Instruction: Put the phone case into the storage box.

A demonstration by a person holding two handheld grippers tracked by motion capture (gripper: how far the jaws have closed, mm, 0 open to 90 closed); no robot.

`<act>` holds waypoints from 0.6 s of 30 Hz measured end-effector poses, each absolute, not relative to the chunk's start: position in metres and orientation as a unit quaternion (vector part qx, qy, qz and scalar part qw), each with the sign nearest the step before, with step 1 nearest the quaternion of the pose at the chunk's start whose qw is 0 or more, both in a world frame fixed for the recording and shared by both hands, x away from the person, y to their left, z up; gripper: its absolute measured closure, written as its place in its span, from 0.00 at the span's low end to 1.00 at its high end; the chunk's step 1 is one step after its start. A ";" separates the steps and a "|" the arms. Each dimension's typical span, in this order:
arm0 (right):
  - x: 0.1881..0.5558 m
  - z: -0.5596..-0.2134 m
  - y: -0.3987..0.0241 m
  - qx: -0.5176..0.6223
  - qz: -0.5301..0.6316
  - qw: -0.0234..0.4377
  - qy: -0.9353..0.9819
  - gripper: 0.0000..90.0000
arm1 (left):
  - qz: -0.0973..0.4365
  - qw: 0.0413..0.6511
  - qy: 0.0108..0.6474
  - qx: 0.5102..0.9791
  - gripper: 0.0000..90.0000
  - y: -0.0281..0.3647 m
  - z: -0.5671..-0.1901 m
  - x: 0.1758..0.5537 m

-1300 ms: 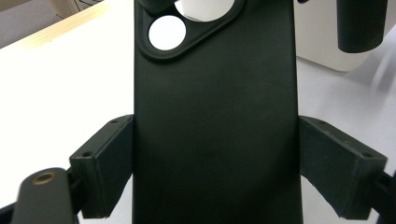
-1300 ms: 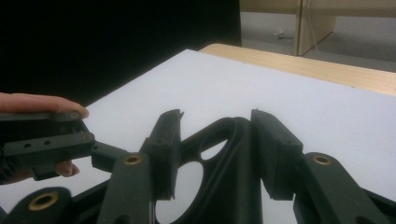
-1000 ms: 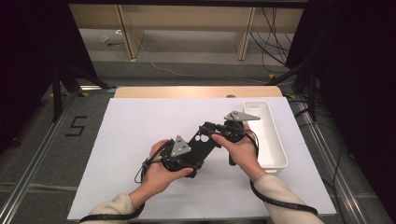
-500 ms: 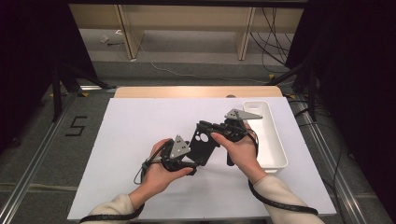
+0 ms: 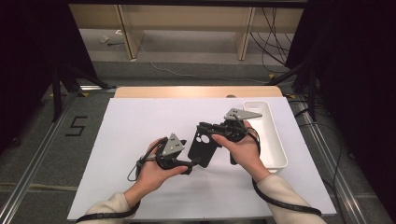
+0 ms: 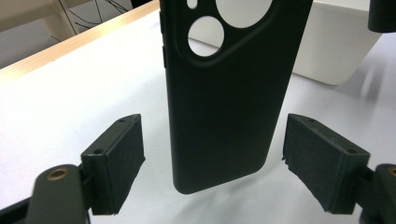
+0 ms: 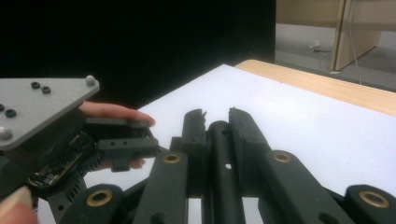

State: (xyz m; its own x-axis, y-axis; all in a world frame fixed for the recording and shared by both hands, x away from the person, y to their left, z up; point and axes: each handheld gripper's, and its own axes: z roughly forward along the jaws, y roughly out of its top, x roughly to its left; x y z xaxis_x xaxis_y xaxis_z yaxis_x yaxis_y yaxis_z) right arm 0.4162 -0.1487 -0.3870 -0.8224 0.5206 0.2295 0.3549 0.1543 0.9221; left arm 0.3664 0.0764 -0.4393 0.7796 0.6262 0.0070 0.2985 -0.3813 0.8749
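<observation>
A black phone case (image 5: pixel 201 148) with round camera cut-outs hangs upright over the white mat, between the two hands. My right gripper (image 5: pixel 205 129) is shut on its upper edge; in the right gripper view the jaws (image 7: pixel 217 116) pinch the thin case edge (image 7: pixel 219 154). My left gripper (image 5: pixel 190 164) reaches the case's lower end from the left. Its jaws have just been closing a little. In the left gripper view the case (image 6: pixel 224 93) stands between the two pads (image 6: pixel 119 158), with a gap on each side, so the left gripper (image 6: pixel 212 163) is open.
A white oblong tray (image 5: pixel 273 140) lies at the mat's right side, just behind the right hand, and also appears as the tray (image 6: pixel 336 51). The white mat (image 5: pixel 140 121) covers the table; a wooden edge (image 5: pixel 196 92) runs along the far side.
</observation>
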 end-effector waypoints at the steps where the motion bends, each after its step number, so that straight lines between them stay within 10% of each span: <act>1: 0.416 -0.387 -0.149 0.288 0.581 0.071 0.758 0.87 | 0.173 0.478 0.283 0.813 0.23 0.077 -0.439 0.366; 18: 0.419 -0.386 -0.153 0.266 0.566 0.066 0.778 0.86 | 0.174 0.482 0.278 0.813 0.23 0.076 -0.439 0.366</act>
